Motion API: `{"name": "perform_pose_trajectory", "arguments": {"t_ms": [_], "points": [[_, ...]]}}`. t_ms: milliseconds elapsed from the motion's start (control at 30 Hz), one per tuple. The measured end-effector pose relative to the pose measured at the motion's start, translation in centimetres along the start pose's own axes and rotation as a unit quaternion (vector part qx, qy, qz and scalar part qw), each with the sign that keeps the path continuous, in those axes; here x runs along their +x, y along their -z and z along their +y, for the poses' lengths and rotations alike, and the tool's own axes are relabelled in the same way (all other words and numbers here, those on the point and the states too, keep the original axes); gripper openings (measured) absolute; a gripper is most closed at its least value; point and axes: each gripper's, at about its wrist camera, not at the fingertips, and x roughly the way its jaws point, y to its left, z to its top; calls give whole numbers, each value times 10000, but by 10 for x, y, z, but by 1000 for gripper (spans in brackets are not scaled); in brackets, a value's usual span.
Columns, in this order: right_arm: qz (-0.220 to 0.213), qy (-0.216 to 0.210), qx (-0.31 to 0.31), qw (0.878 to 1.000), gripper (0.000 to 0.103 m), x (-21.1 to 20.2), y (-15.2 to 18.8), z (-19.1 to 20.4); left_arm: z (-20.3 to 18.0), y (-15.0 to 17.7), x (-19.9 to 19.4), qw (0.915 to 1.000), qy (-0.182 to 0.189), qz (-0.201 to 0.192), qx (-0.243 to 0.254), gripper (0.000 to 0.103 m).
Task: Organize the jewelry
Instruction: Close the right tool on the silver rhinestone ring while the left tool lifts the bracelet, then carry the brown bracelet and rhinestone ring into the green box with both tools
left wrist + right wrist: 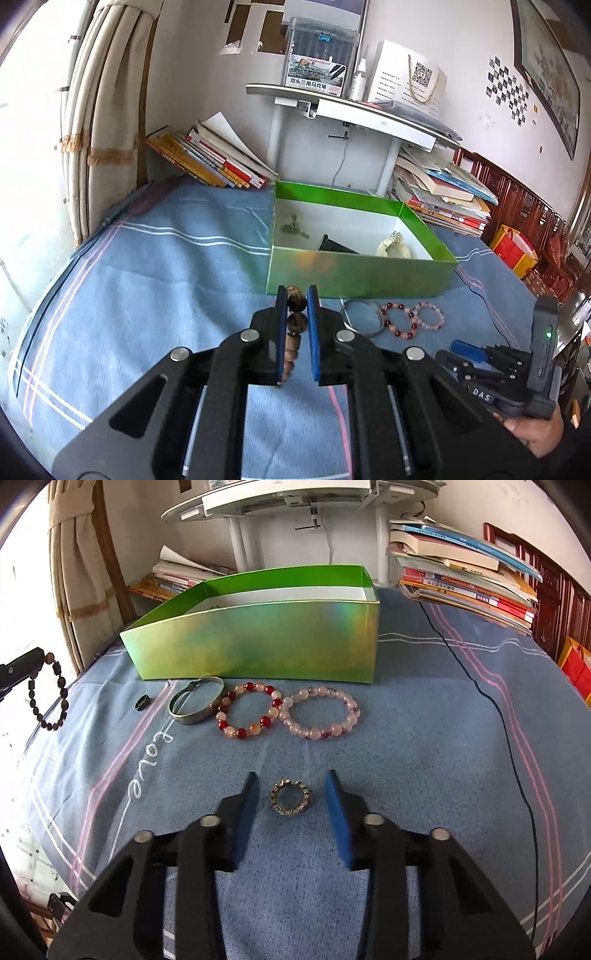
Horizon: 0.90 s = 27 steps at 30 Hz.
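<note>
My left gripper is shut on a string of brown wooden beads, lifted above the blue cloth in front of the green box. The right wrist view shows that bracelet dangling at the far left. My right gripper stands open low over the cloth, its blue pads either side of a small metal ring without touching it. Before the box lie a silver bangle, a red-and-pink bead bracelet, a pale pink bead bracelet and a small dark ring.
The box holds a small green charm, a black piece and a whitish item. Book stacks and a white stand rise behind it. A black cable crosses the cloth on the right. A curtain hangs at the left.
</note>
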Motion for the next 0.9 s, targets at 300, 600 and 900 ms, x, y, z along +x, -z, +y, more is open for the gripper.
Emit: {"name": "perform_pose_trajectory", "arguments": {"t_ms": [300,600,900], "points": [[-192,-46,-55,9998,21,-14,1,5,-1,6,-11,9999,131,-8,6,11],[-1120,-123,-146,9935,21,-75,-8,10,-14,13,-29,9995,274,-20,143,11],[-1288,-140,-202,9914,21,-95,-6,15,-24,24,-33,9990,401,76,202,11]]}}
